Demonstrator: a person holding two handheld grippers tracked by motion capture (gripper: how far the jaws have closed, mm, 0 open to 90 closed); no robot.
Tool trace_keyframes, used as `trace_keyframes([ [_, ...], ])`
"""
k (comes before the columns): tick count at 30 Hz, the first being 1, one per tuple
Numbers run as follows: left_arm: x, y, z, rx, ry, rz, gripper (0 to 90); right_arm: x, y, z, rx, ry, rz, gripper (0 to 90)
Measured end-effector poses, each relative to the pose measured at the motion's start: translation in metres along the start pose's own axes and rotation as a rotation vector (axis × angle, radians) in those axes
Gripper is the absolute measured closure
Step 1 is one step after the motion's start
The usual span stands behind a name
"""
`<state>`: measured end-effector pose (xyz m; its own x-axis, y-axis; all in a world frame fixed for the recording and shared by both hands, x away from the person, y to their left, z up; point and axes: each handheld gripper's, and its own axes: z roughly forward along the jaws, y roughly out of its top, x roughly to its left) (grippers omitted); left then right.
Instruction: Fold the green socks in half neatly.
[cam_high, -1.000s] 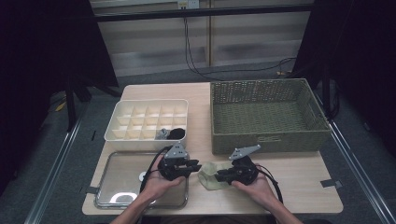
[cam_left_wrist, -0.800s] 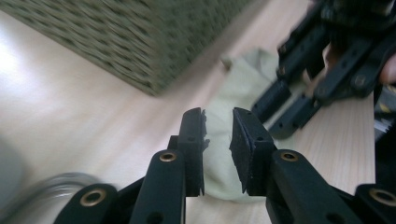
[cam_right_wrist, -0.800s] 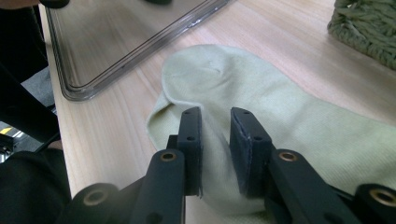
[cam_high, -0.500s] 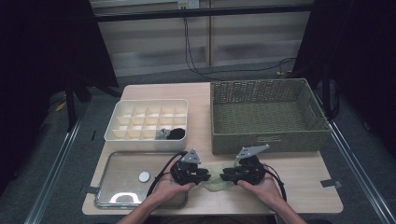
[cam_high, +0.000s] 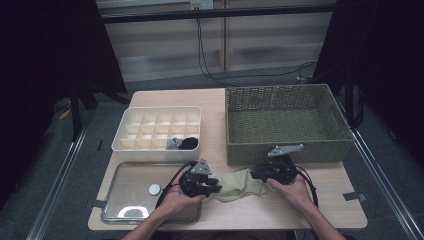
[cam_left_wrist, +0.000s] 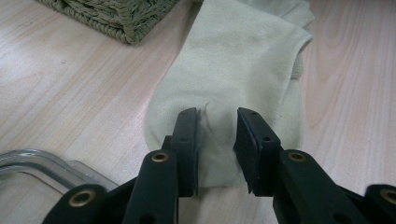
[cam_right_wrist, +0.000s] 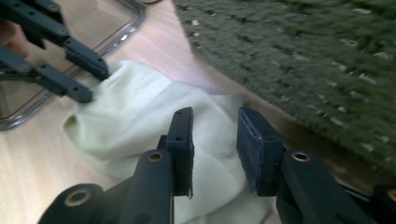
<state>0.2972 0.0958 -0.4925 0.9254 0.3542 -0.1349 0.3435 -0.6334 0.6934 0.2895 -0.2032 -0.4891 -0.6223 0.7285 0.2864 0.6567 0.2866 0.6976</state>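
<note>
A pale green sock (cam_high: 239, 184) lies flat on the wooden table, between my two grippers and in front of the basket. My left gripper (cam_high: 216, 187) is at its left end. In the left gripper view that gripper (cam_left_wrist: 217, 116) is open, its jaws straddling the sock's (cam_left_wrist: 233, 60) rounded end, with the cloth puckered between them. My right gripper (cam_high: 255, 175) is at the sock's right end. In the right gripper view it (cam_right_wrist: 215, 116) is open over the sock (cam_right_wrist: 130, 116), and the picture is blurred. The left gripper's fingers (cam_right_wrist: 70, 70) show at the sock's far end.
A green woven basket (cam_high: 287, 122) stands just behind the sock, close to the right gripper. A clear tray (cam_high: 125, 200) holding a small white disc (cam_high: 154, 189) lies left of the left hand. A white compartment box (cam_high: 157, 132) with dark items (cam_high: 182, 143) sits behind the tray.
The left gripper moved right, off the tray, to the sock's left end and uncovered the white disc. The right gripper shifted right and toward the basket. More of the sock shows between them.
</note>
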Motion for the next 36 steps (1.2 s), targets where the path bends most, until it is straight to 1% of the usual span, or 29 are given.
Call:
trace_keyframes([
  [1, 0.001, 0.0, 0.0, 0.0, -0.002, 0.005, 69.2, -0.001, 0.001, 0.002, 0.003, -0.001, 0.007, 64.4],
  [3, 0.002, 0.0, -0.001, 0.004, 0.0, 0.009, 69.2, -0.002, 0.002, 0.004, 0.006, 0.0, 0.005, 64.2],
  [4, 0.002, -0.001, 0.0, -0.004, 0.008, -0.002, 69.1, -0.003, 0.003, 0.006, 0.009, 0.001, -0.004, 63.1],
  [5, 0.003, -0.001, -0.001, 0.001, 0.004, 0.002, 69.1, -0.004, 0.003, 0.011, 0.021, -0.005, -0.002, 60.8],
  [7, 0.003, 0.0, -0.001, 0.001, 0.007, 0.003, 69.1, -0.004, 0.003, 0.012, 0.025, 0.003, -0.004, 60.8],
  [8, 0.003, -0.001, 0.0, -0.003, 0.009, -0.002, 69.1, -0.004, 0.002, 0.014, 0.028, -0.002, -0.003, 61.4],
  [9, 0.003, -0.001, 0.0, -0.007, 0.01, -0.006, 69.0, -0.003, 0.002, 0.015, 0.036, 0.002, -0.007, 63.3],
  [11, 0.003, -0.001, 0.0, -0.005, 0.012, -0.007, 68.9, -0.003, 0.001, 0.014, 0.034, 0.006, -0.023, 69.7],
  [12, 0.004, 0.0, -0.001, 0.001, 0.01, -0.004, 68.6, -0.001, 0.0, 0.013, 0.03, 0.008, -0.03, 80.3],
  [13, 0.004, 0.0, -0.001, 0.001, 0.01, -0.004, 68.6, -0.001, 0.0, 0.013, 0.03, 0.008, -0.03, 80.3],
  [14, 0.004, 0.0, -0.001, 0.0, 0.007, -0.005, 68.6, -0.001, -0.001, 0.011, 0.02, 0.025, -0.021, 86.2],
  [15, 0.004, 0.0, -0.001, 0.0, 0.007, -0.005, 68.8, -0.001, -0.001, 0.011, 0.02, 0.025, -0.021, 86.2],
  [16, 0.004, -0.001, -0.001, -0.014, -0.007, -0.017, 69.5, -0.001, -0.001, 0.008, 0.009, 0.034, -0.013, 88.5],
  [19, 0.004, -0.001, -0.001, -0.016, -0.005, -0.014, 69.7, 0.0, -0.002, 0.005, 0.001, 0.044, -0.009, 89.2],
  [20, 0.003, 0.0, -0.001, -0.012, -0.002, -0.008, 69.4, 0.0, -0.001, 0.002, -0.014, 0.061, 0.002, 89.5],
  [22, 0.003, 0.001, -0.001, -0.019, -0.006, -0.008, 69.3, 0.0, -0.001, 0.001, -0.018, 0.061, -0.003, 89.4],
  [25, 0.002, 0.001, 0.0, -0.002, -0.003, 0.001, 69.4, 0.0, -0.001, 0.0, -0.023, 0.06, 0.001, 87.6],
  [26, 0.002, 0.001, 0.0, -0.002, -0.003, 0.001, 69.5, 0.0, -0.001, 0.0, -0.022, 0.061, -0.001, 85.6],
  [27, 0.002, 0.001, 0.001, -0.009, -0.003, -0.005, 69.5, 0.0, -0.001, 0.0, -0.022, 0.061, -0.001, 85.6],
  [28, 0.002, 0.001, 0.0, -0.005, -0.002, -0.004, 69.6, 0.0, -0.001, 0.0, -0.026, 0.05, 0.0, 82.8],
  [29, 0.002, 0.001, 0.0, -0.009, -0.002, -0.01, 69.6, 0.0, 0.0, -0.001, -0.032, 0.051, -0.004, 84.0],
  [30, 0.002, 0.001, 0.001, -0.02, -0.003, -0.014, 69.4, 0.001, 0.001, -0.003, -0.039, 0.065, -0.005, 85.2],
  [31, 0.003, 0.001, 0.001, -0.01, 0.0, -0.005, 69.5, 0.001, 0.001, -0.003, -0.038, 0.076, -0.008, 86.8],
  [33, 0.003, 0.001, 0.001, -0.009, -0.001, -0.005, 69.4, 0.002, 0.0, -0.001, -0.026, 0.068, -0.009, 86.7],
  [34, 0.003, 0.001, 0.001, -0.006, 0.0, -0.002, 69.5, 0.001, -0.001, 0.001, -0.016, 0.078, -0.009, 87.8],
  [36, 0.003, 0.001, 0.001, -0.005, -0.001, -0.001, 69.4, 0.002, -0.001, 0.003, -0.012, 0.082, -0.01, 85.6],
])
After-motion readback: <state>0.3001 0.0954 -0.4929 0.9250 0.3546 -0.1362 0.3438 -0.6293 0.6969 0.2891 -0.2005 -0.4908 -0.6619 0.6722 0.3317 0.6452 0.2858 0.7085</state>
